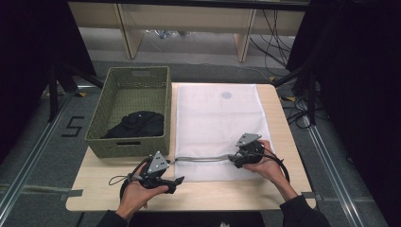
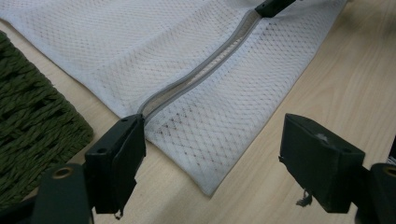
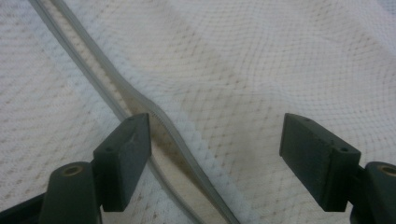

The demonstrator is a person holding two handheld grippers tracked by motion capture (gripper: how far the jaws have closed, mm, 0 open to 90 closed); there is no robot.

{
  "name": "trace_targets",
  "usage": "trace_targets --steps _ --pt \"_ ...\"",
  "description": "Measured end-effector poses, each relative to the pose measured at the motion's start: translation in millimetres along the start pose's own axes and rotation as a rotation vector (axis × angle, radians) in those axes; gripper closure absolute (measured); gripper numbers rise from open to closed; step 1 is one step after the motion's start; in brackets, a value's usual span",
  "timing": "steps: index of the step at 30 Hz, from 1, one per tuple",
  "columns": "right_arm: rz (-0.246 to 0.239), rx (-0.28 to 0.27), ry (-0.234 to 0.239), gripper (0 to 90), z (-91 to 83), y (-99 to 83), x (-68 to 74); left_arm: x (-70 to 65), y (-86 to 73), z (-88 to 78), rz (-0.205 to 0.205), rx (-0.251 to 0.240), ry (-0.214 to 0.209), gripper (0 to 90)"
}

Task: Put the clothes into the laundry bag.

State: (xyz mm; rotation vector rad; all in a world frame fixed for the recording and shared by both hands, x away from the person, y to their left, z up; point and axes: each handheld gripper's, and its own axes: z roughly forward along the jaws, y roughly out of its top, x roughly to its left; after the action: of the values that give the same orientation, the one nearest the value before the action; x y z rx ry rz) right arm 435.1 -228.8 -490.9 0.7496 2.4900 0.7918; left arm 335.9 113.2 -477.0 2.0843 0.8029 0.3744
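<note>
A white mesh bag (image 1: 215, 127) lies flat on the tabletop (image 1: 283, 142), just right of a green woven basket (image 1: 113, 142) that holds a dark garment (image 1: 137, 124). A grey zipper (image 1: 203, 158) runs along the bag's near edge, between the two claws.

The left claw (image 1: 174, 182) rests at the bag's near left corner. In the left gripper view its jaws stand wide apart with that corner (image 2: 205, 184) lying between them, pads clear of the cloth; nothing is held.

The right claw (image 1: 236, 158) sits over the zipper's right-hand stretch. In the right gripper view its jaws are likewise wide, straddling the zipper (image 3: 154, 121), where the two sides part slightly and a pale gap shows beneath. No pad presses on anything.

Progress, as judged: the work appears to be opening the bag so that the garment can go in. The zipper looks at least partly undone, yet the bag remains flat and the garment is still in the basket, so the parting of the mouth and the loading are left to do.

Hard to make out: the zipper's pull cannot be picked out in any view; how far the zipper is undone is uncertain; a faint grey spot (image 1: 226, 95) on the bag's far part is unidentifiable.
</note>
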Motion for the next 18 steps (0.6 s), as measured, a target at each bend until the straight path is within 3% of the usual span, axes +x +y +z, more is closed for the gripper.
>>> trace_targets --steps 1,4,6,7,8,11,13,18 --pt "-0.035 -0.009 -0.014 27.9 3.4 -0.5 -0.1 0.4 -0.2 0.2 0.002 0.003 0.008 22.5" --pt "-0.021 0.023 -0.007 34.7 7.7 -1.1 1.1 0.5 0.1 0.2 0.001 0.005 0.009 22.5" --pt "-0.062 0.019 -0.036 38.7 11.4 -1.6 -0.9 0.6 0.2 0.2 0.003 0.002 0.006 22.8" --pt "-0.026 0.030 -0.006 41.4 10.7 -0.5 1.0 0.5 0.0 0.2 0.005 0.002 0.006 22.9" --pt "-0.025 0.017 -0.021 44.0 12.1 0.6 1.4 0.5 0.0 0.1 0.005 0.001 0.006 23.0" --pt "-0.068 0.015 -0.027 51.5 14.6 3.1 -1.1 0.9 0.4 0.0 0.004 0.003 0.008 23.5" --pt "-0.033 0.026 -0.034 54.2 15.5 4.5 0.7 0.9 0.2 0.0 0.005 0.004 0.009 23.5" --pt "-0.019 0.005 -0.042 61.7 18.3 8.8 -2.9 1.1 0.2 0.1 0.003 0.005 0.008 23.9"
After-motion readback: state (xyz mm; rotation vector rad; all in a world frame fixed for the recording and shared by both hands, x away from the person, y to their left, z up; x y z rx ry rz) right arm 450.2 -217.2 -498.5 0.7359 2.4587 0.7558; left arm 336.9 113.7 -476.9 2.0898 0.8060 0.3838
